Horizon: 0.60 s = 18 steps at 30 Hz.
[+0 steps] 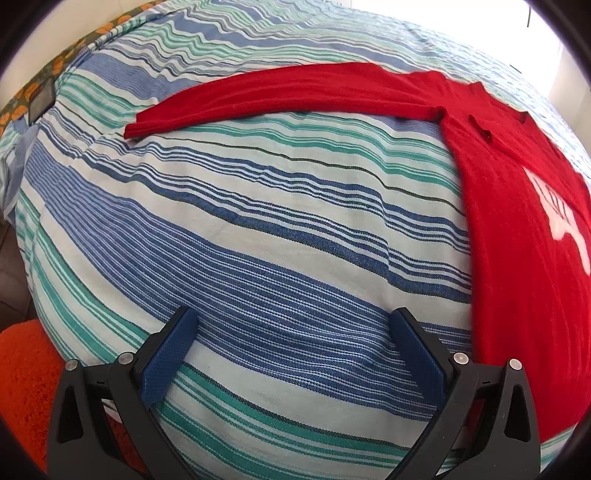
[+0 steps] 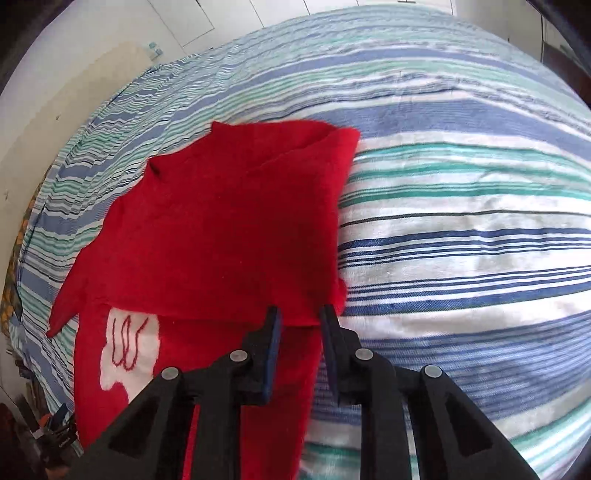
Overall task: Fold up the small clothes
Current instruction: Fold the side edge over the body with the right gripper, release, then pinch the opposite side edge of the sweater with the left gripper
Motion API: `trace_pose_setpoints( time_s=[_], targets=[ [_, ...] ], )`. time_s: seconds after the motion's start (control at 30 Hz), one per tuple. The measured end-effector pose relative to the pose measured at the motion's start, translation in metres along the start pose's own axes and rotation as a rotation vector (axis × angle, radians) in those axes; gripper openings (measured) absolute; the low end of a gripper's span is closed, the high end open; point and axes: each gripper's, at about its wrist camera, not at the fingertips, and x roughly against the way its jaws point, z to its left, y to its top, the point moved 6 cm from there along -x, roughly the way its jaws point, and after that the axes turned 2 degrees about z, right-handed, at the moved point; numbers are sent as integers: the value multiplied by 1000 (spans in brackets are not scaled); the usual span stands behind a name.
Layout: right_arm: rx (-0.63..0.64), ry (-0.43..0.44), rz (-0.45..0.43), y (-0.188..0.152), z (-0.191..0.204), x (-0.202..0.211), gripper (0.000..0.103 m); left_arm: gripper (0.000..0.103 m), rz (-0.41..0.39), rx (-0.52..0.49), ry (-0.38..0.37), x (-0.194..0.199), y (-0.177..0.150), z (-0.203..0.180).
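Observation:
A red long-sleeved sweater [image 1: 517, 206] with a white patch lies on the striped bedspread [image 1: 258, 229]. In the left wrist view one sleeve stretches out flat to the left, far ahead. My left gripper [image 1: 295, 325] is open and empty, low over the bedspread, left of the sweater's body. In the right wrist view the sweater [image 2: 229, 229] has a part folded over its body, covering some of the white patch [image 2: 125, 350]. My right gripper [image 2: 299, 314] hovers at the folded edge with its jaws partly open; the cloth lies just beyond the fingertips, not pinched.
The bedspread [image 2: 461, 229] runs wide to the right of the sweater. An orange textured rug [image 1: 26, 387] lies off the bed's edge at lower left. A floral cushion [image 1: 44, 85] lies at the far left. White wall panels [image 2: 184, 22] stand beyond the bed.

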Motion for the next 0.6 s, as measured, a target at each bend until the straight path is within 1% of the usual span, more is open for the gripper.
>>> trace_pose_setpoints(
  time_s=[0.03,0.07,0.1,0.17,0.23,0.3,0.33,0.37,0.4,0.43,0.47,0.5,0.57,0.6],
  targets=[
    [42,35,-10,-10,12,18,25,103,1,1,0,0,0,0],
    [72,61,-13,-24,25,33,31,103,2,1,0,0,0,0],
    [91,87,-11,-42,35,47,46,103,2,1,-1,1,-1,0],
    [112,113,8,-85,50,61,59,103,1,-1,-5,1,-1,0],
    [131,71,73,-138,53,57,59,103,-4,-11,-8,2,-3,0],
    [102,7,160,-188,43,49,59,103,-8,-19,-8,4,-5,-1],
    [83,-15,153,-206,35,53,59,103,-9,-22,-7,4,-5,-1],
    [70,-11,98,-216,34,62,59,103,-11,-23,-5,4,-6,-2],
    [57,-18,66,-223,35,71,59,103,-11,-22,-3,5,-5,-2],
    [47,-39,54,-225,33,77,59,103,-12,-19,-1,5,-5,-2],
    [40,-69,29,-222,32,86,59,103,-12,-15,0,6,-5,-2],
    [36,-100,-30,-216,30,99,59,102,-10,-12,-1,8,-5,-2],
    [19,-135,-171,-197,23,125,60,102,-2,-15,-17,16,-6,-2],
    [-4,-149,-218,-190,17,134,66,102,2,-19,-36,22,-7,-3]
  ],
)
